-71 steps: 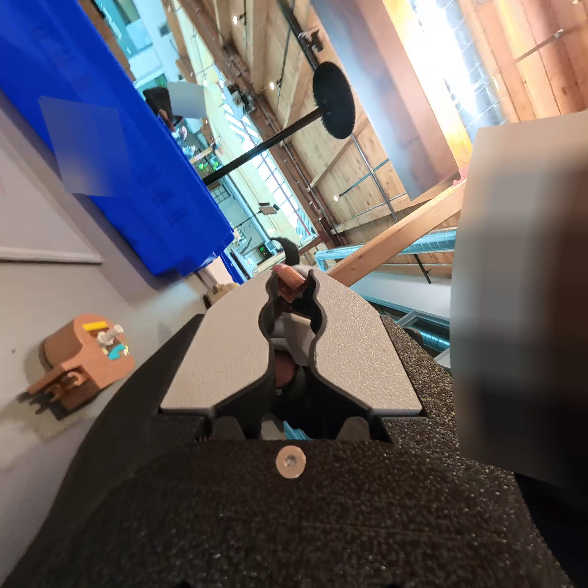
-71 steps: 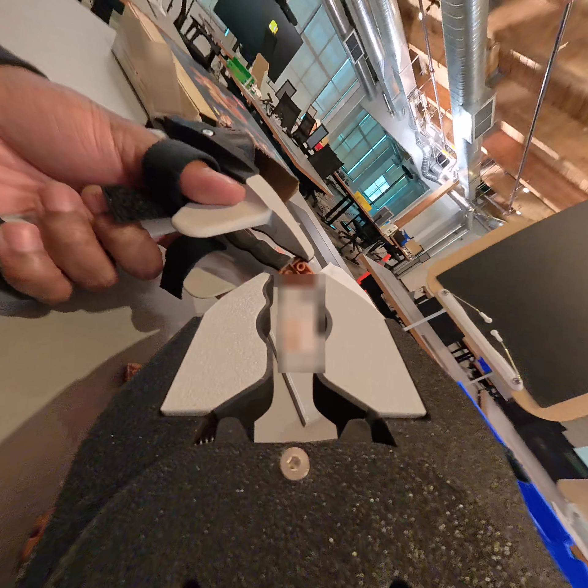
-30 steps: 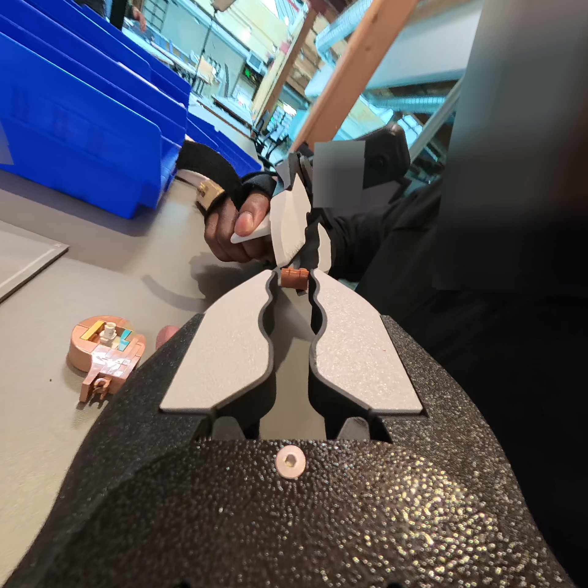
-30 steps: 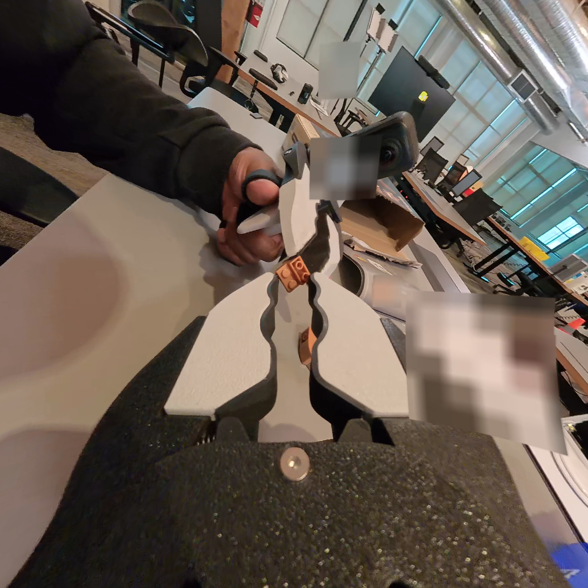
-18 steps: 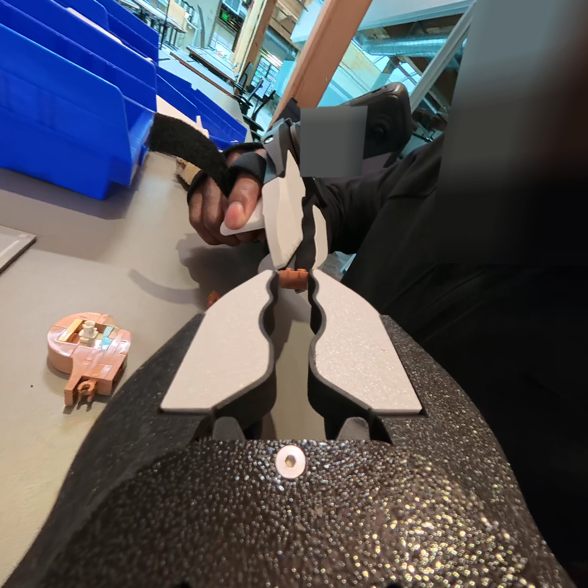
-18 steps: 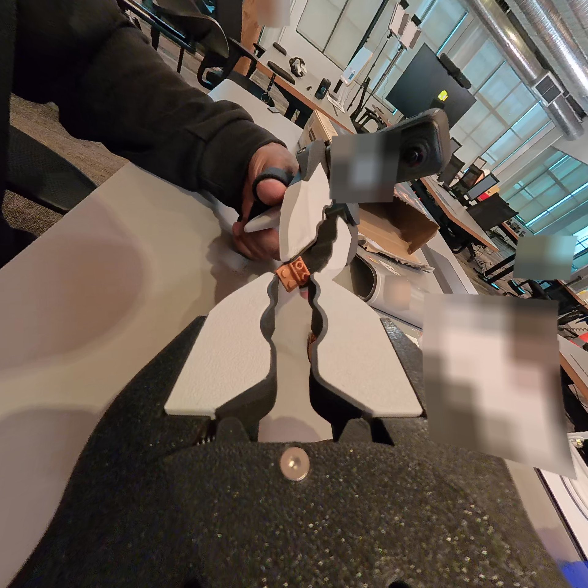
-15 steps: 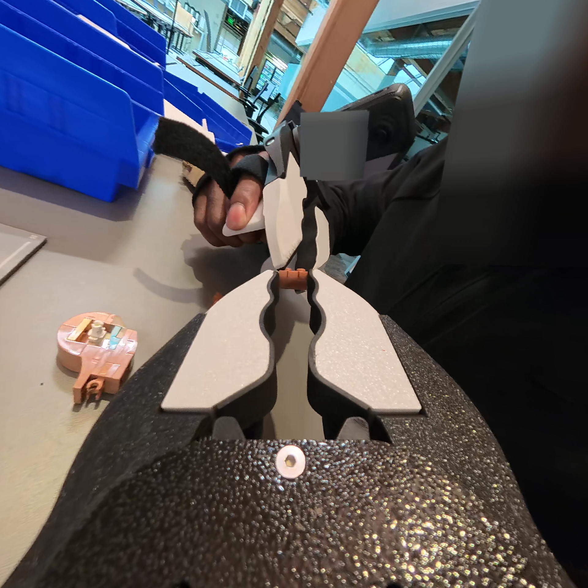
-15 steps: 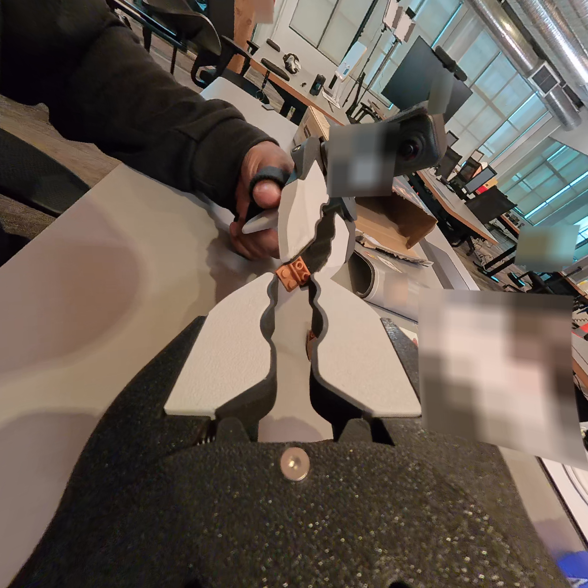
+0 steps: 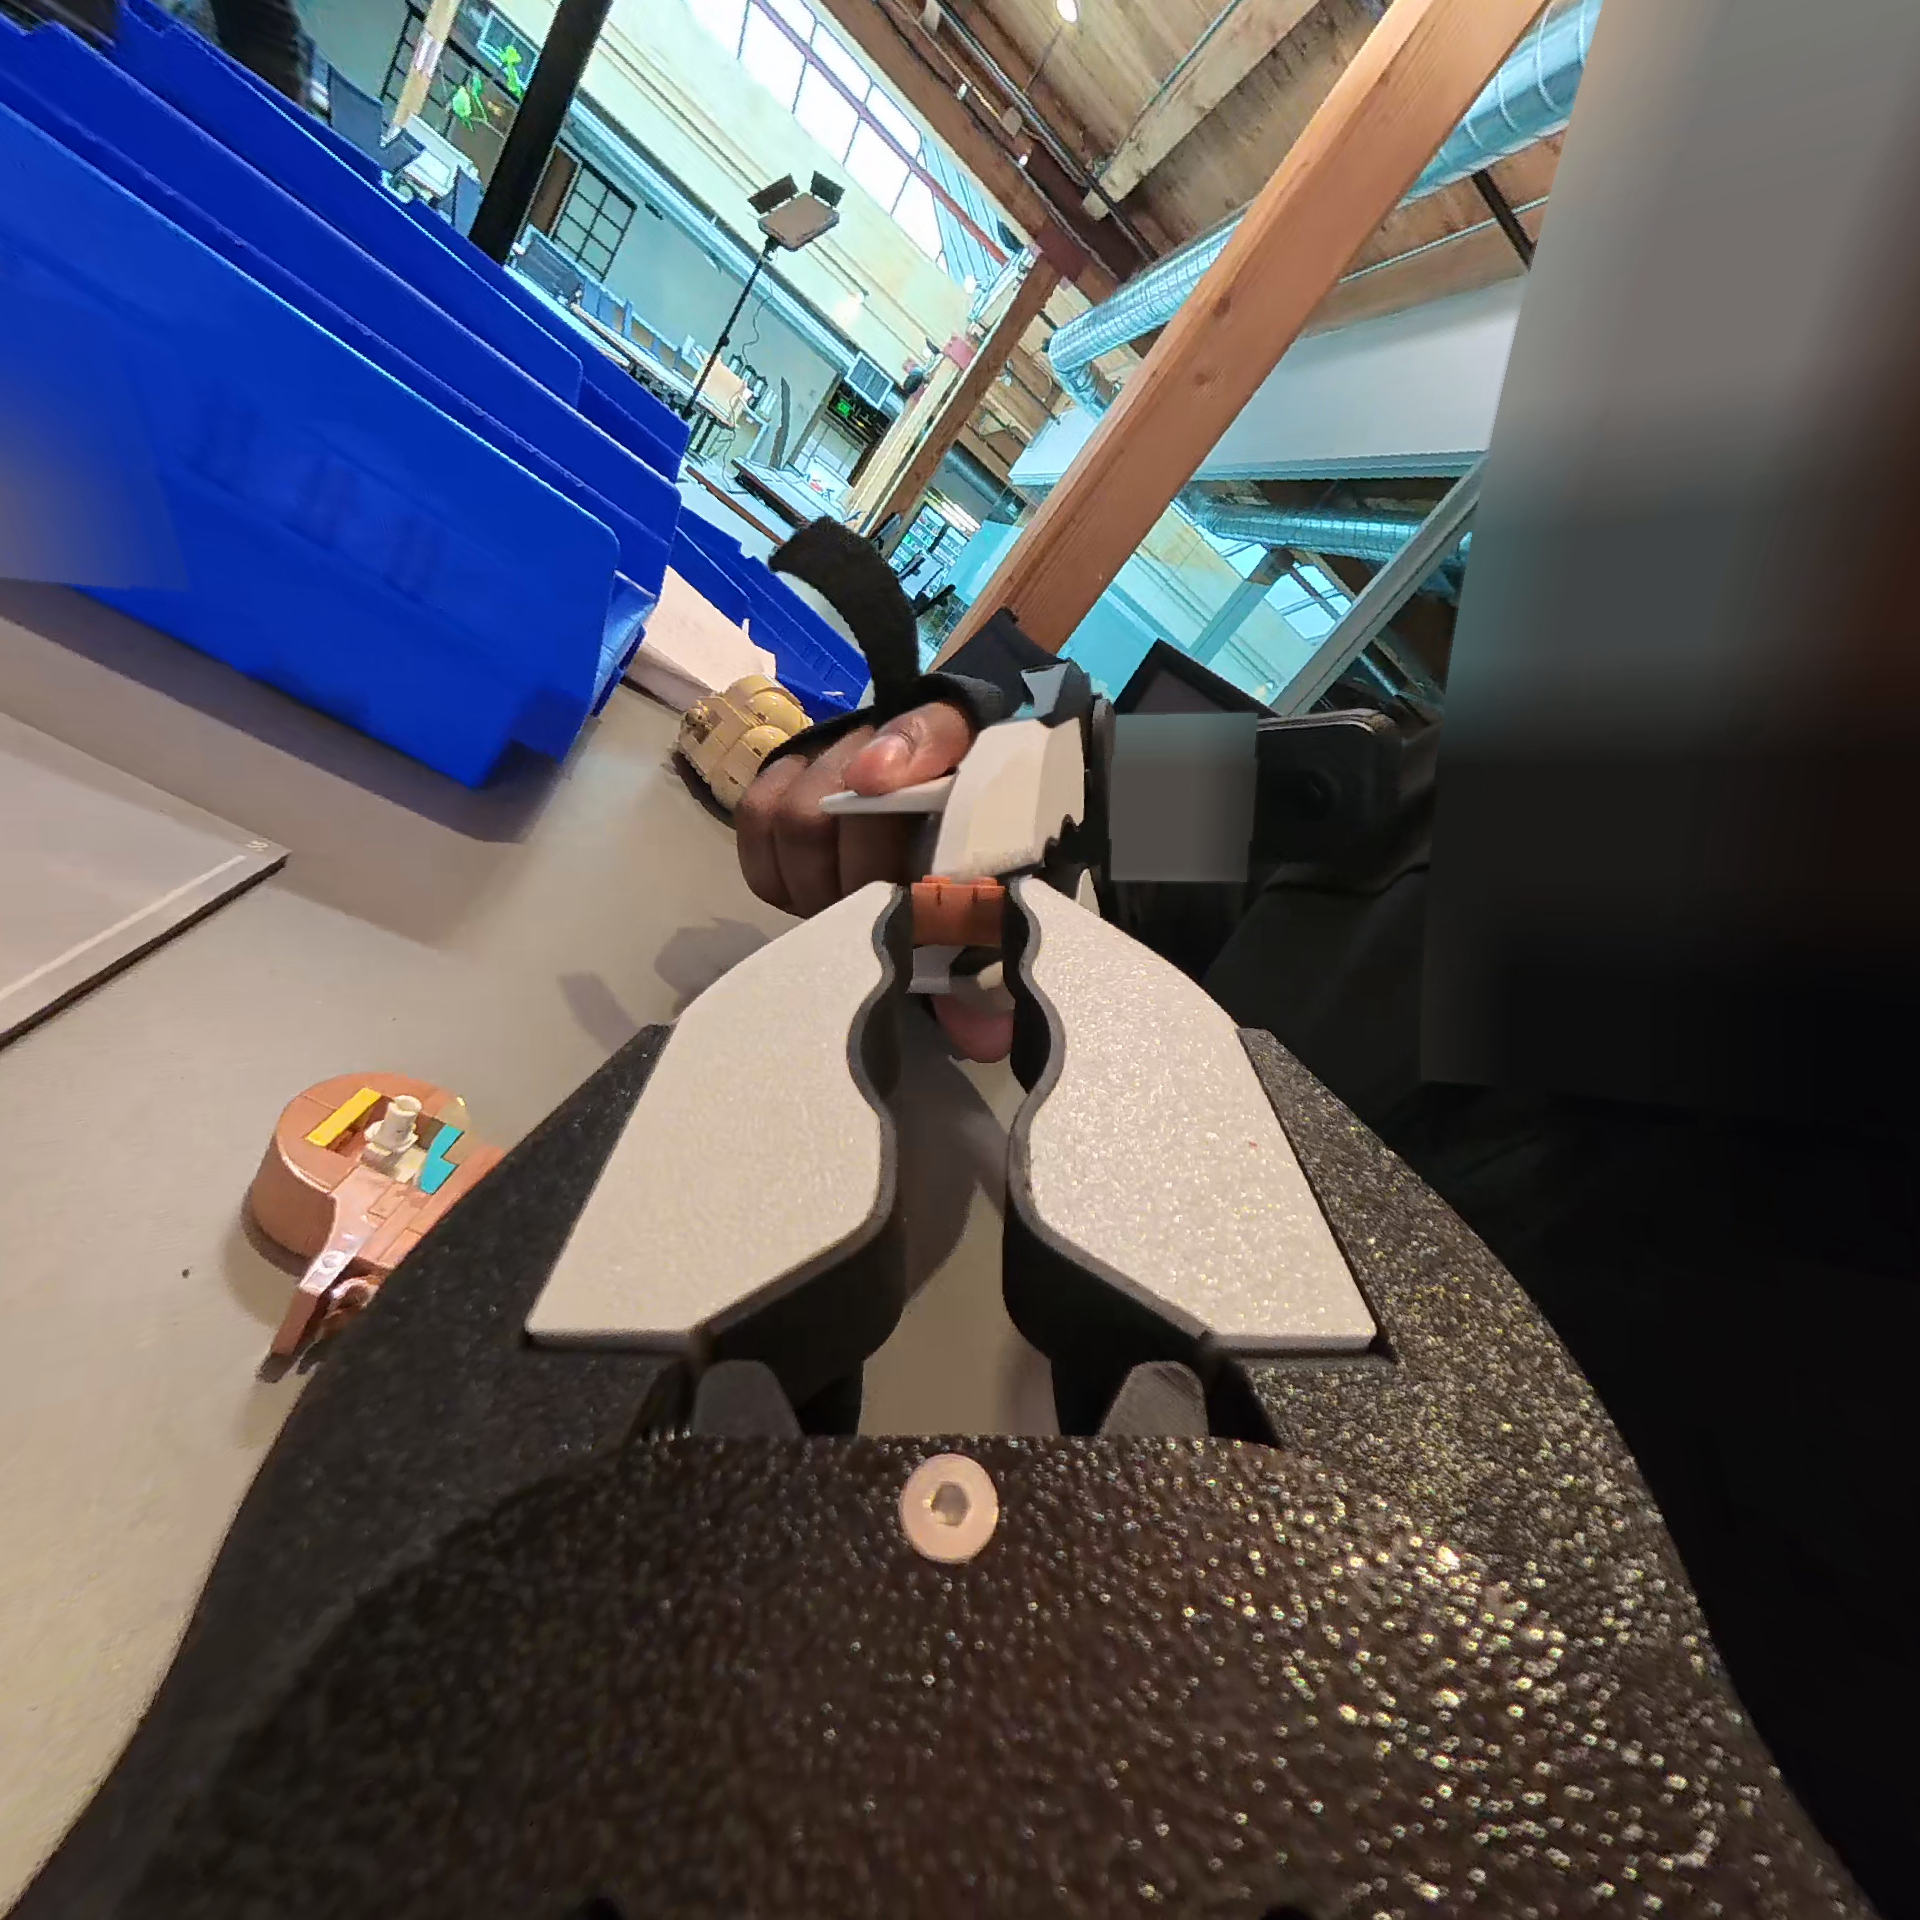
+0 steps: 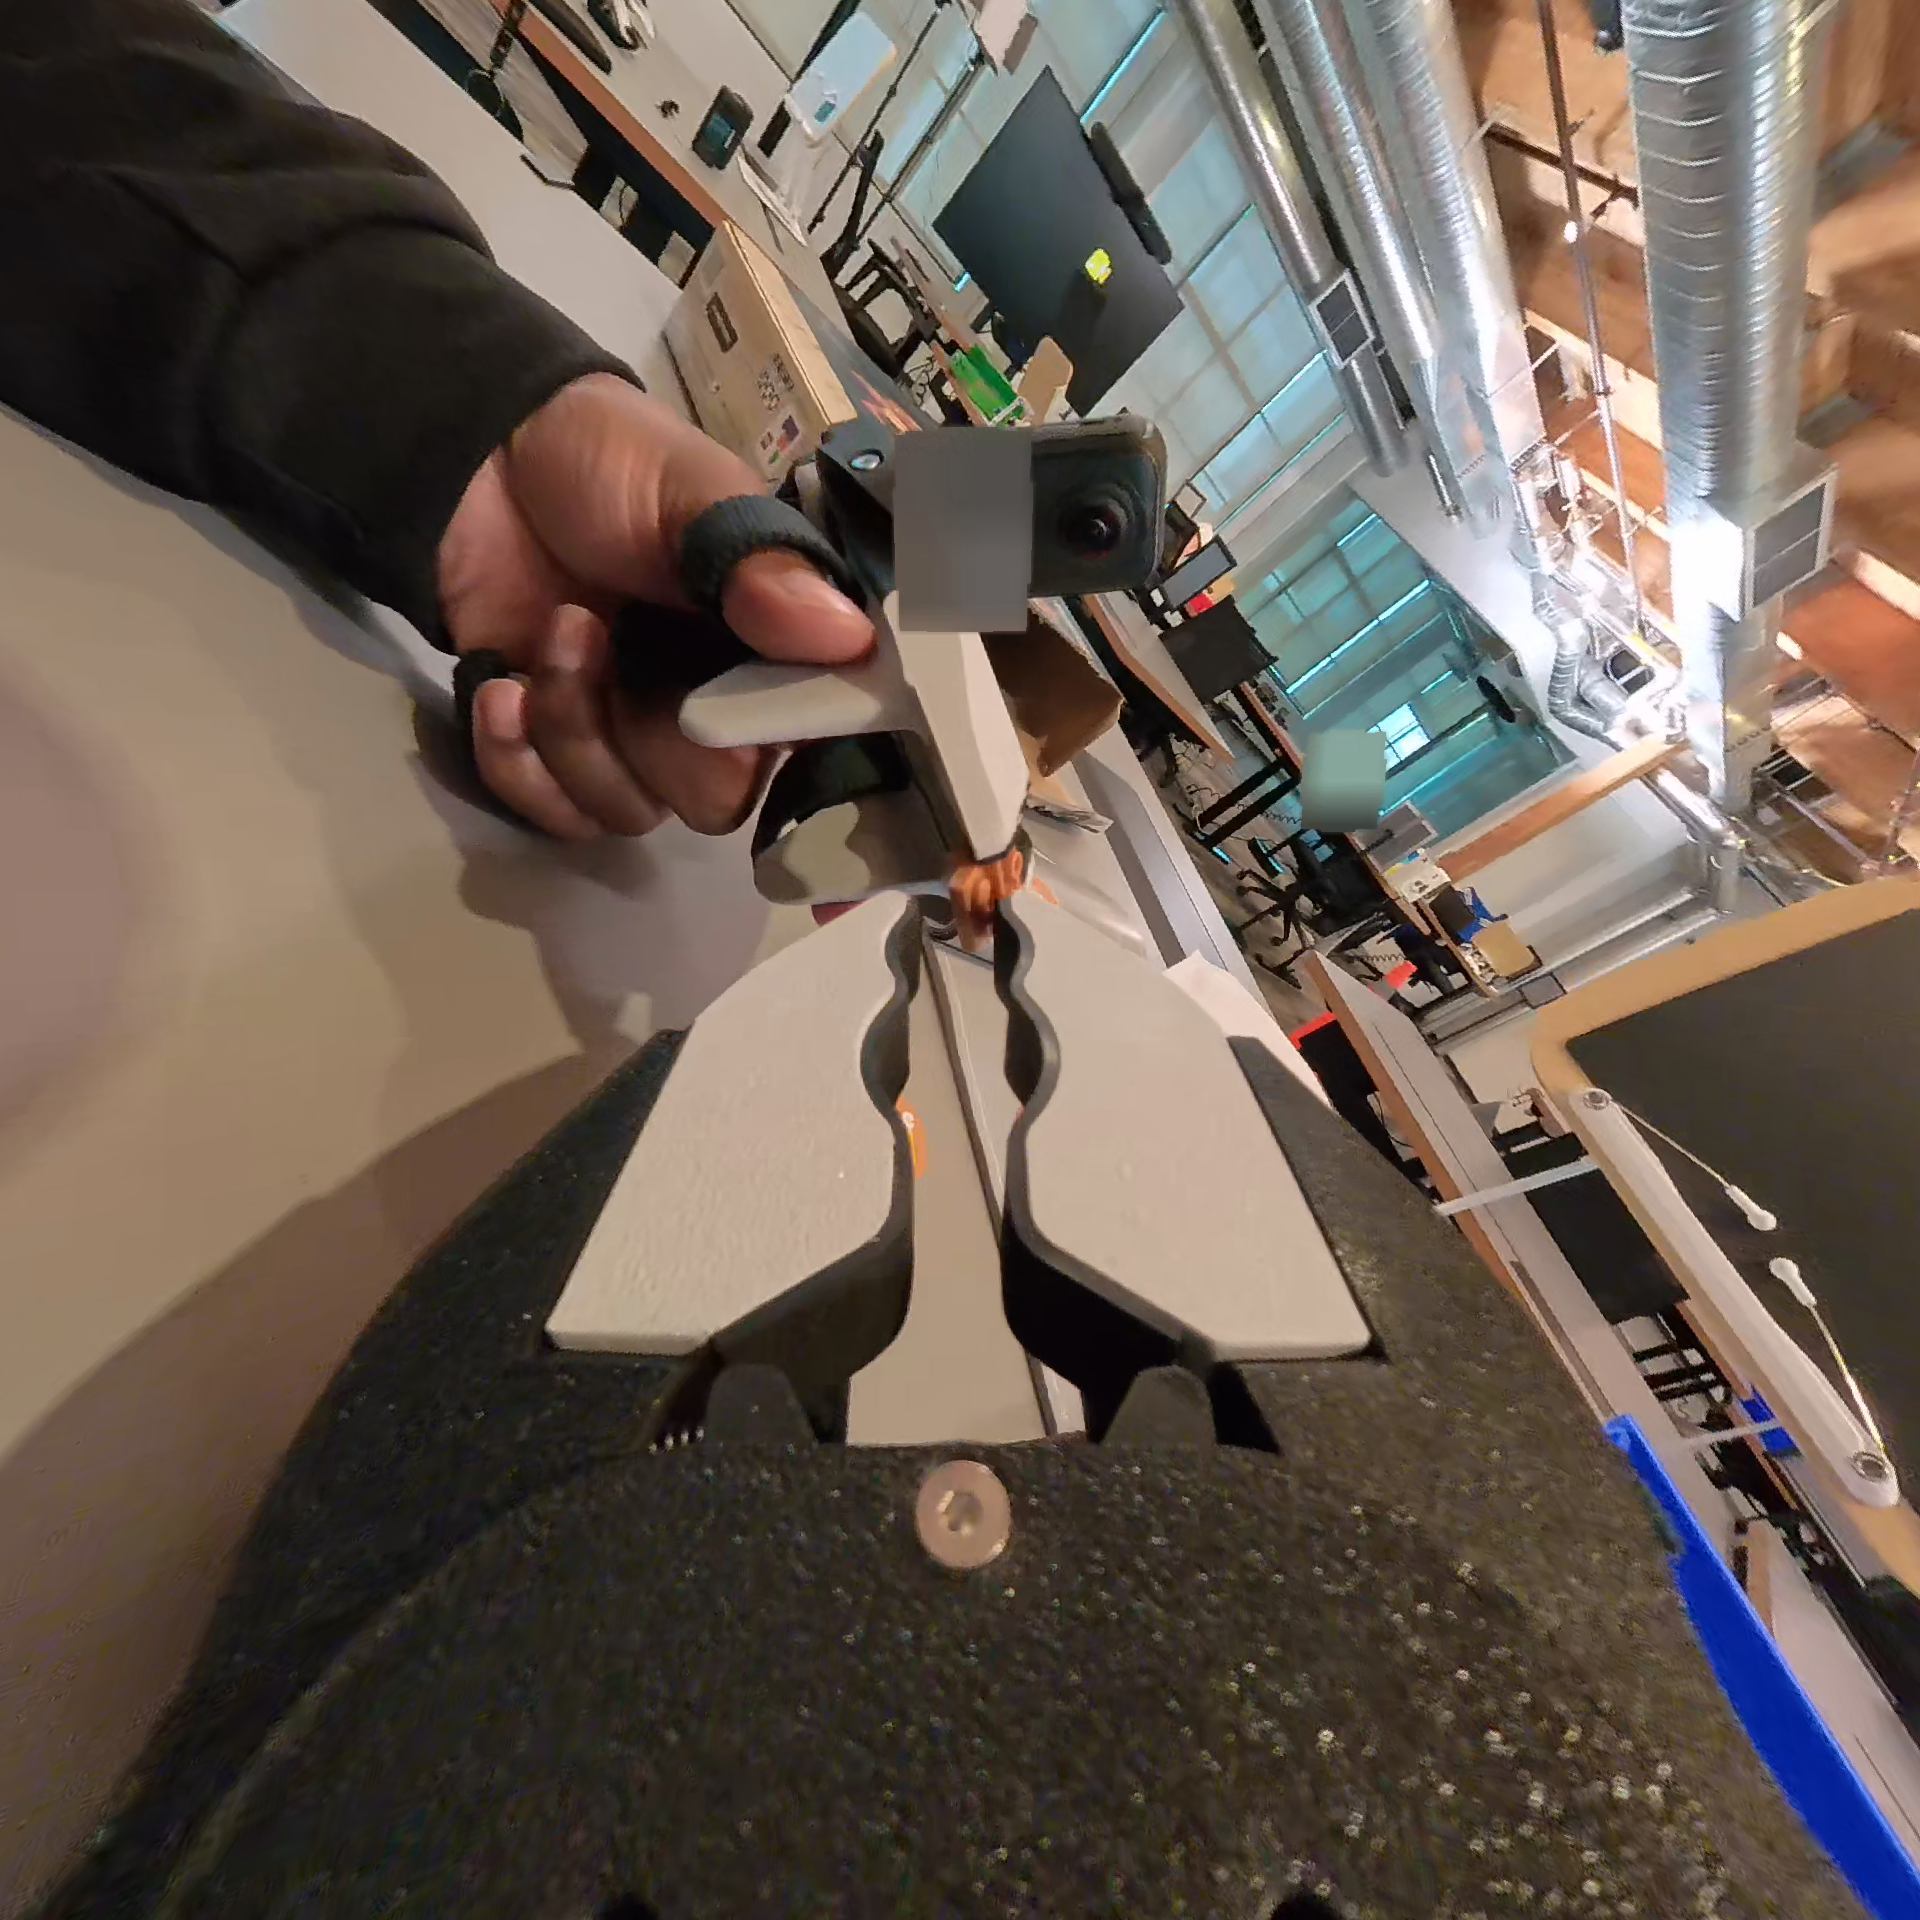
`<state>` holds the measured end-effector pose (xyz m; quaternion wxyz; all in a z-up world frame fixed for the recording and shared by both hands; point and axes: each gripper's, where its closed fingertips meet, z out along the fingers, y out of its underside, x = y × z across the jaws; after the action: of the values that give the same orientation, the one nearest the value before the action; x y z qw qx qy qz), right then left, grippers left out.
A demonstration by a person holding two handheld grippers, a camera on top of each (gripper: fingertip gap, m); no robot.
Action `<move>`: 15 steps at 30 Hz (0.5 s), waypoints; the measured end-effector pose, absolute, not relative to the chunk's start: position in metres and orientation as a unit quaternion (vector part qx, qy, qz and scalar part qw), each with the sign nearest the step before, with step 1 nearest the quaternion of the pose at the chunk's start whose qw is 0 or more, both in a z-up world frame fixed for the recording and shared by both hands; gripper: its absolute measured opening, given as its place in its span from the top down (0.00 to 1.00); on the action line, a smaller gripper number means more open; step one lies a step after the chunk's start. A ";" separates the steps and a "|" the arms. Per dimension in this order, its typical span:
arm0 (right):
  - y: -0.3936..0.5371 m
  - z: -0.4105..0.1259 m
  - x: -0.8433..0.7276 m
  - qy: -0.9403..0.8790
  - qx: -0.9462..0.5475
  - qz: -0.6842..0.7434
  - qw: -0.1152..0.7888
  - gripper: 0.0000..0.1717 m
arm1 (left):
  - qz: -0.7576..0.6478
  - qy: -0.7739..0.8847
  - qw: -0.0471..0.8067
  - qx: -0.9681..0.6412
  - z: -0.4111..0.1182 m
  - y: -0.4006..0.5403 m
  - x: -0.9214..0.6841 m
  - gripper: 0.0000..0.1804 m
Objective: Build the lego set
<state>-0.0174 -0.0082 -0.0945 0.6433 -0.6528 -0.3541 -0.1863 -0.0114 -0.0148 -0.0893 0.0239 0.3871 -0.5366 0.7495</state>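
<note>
Gripping a small orange-brown toy brick (image 9: pixel 958 906) between its fingertips, the left claw (image 9: pixel 958 920) is nearly closed, both pads pressed against the brick's sides above the grey surface (image 9: pixel 436 935). The right claw (image 9: pixel 1013 831) meets it head-on from the far side, held by a hand (image 9: pixel 831 821) with black straps around the fingers.

From the right wrist view, the right claw (image 10: pixel 961 914) is also narrowed around an orange-brown brick piece (image 10: pixel 977 894) at its tips, while the left claw (image 10: pixel 935 769) comes down onto the same piece, gripped by the other hand (image 10: pixel 603 644).

On the surface to the left lies a round brown brick model (image 9: pixel 353 1174) with yellow and teal parts. Blue bins (image 9: pixel 312 499) stand behind, with a tan brick model (image 9: pixel 743 727) near them.
</note>
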 end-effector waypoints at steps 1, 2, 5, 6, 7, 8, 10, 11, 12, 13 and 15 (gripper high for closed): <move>-0.008 -0.094 -0.017 -0.353 -0.653 -0.188 0.643 0.94 | 0.748 -0.536 0.024 0.389 -0.090 -0.016 -0.011 0.91; -0.008 -0.093 -0.016 -0.350 -0.652 -0.193 0.645 0.96 | 0.747 -0.537 0.024 0.391 -0.090 -0.016 -0.011 0.91; -0.010 -0.092 -0.016 -0.353 -0.651 -0.180 0.647 0.96 | 0.747 -0.538 0.027 0.389 -0.090 -0.018 -0.011 0.91; -0.011 -0.091 -0.017 -0.357 -0.649 -0.174 0.649 0.97 | 0.746 -0.540 0.033 0.388 -0.091 -0.018 -0.012 0.91; -0.012 -0.091 -0.018 -0.365 -0.646 -0.167 0.649 0.97 | 0.742 -0.546 0.044 0.387 -0.092 -0.020 -0.015 0.91; -0.014 -0.091 -0.020 -0.374 -0.643 -0.159 0.649 0.97 | 0.735 -0.557 0.057 0.383 -0.095 -0.023 -0.018 0.90; -0.017 -0.092 -0.023 -0.391 -0.639 -0.146 0.646 0.98 | 0.725 -0.575 0.061 0.374 -0.097 -0.027 -0.023 0.91; -0.018 -0.092 -0.024 -0.396 -0.637 -0.146 0.645 0.98 | 0.722 -0.581 0.055 0.372 -0.098 -0.028 -0.023 0.91; -0.018 -0.092 -0.023 -0.398 -0.636 -0.148 0.644 0.98 | 0.720 -0.583 0.050 0.372 -0.098 -0.028 -0.023 0.90; -0.019 -0.093 -0.023 -0.400 -0.636 -0.148 0.643 0.98 | 0.720 -0.583 0.050 0.373 -0.098 -0.028 -0.022 0.90; -0.019 -0.093 -0.024 -0.404 -0.634 -0.147 0.643 0.98 | 0.721 -0.582 0.056 0.371 -0.098 -0.029 -0.023 0.91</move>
<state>-0.0240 -0.0191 -0.0927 0.6431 -0.6338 -0.4037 -0.1474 -0.0231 -0.0286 -0.0984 0.0564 0.3714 -0.5824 0.7209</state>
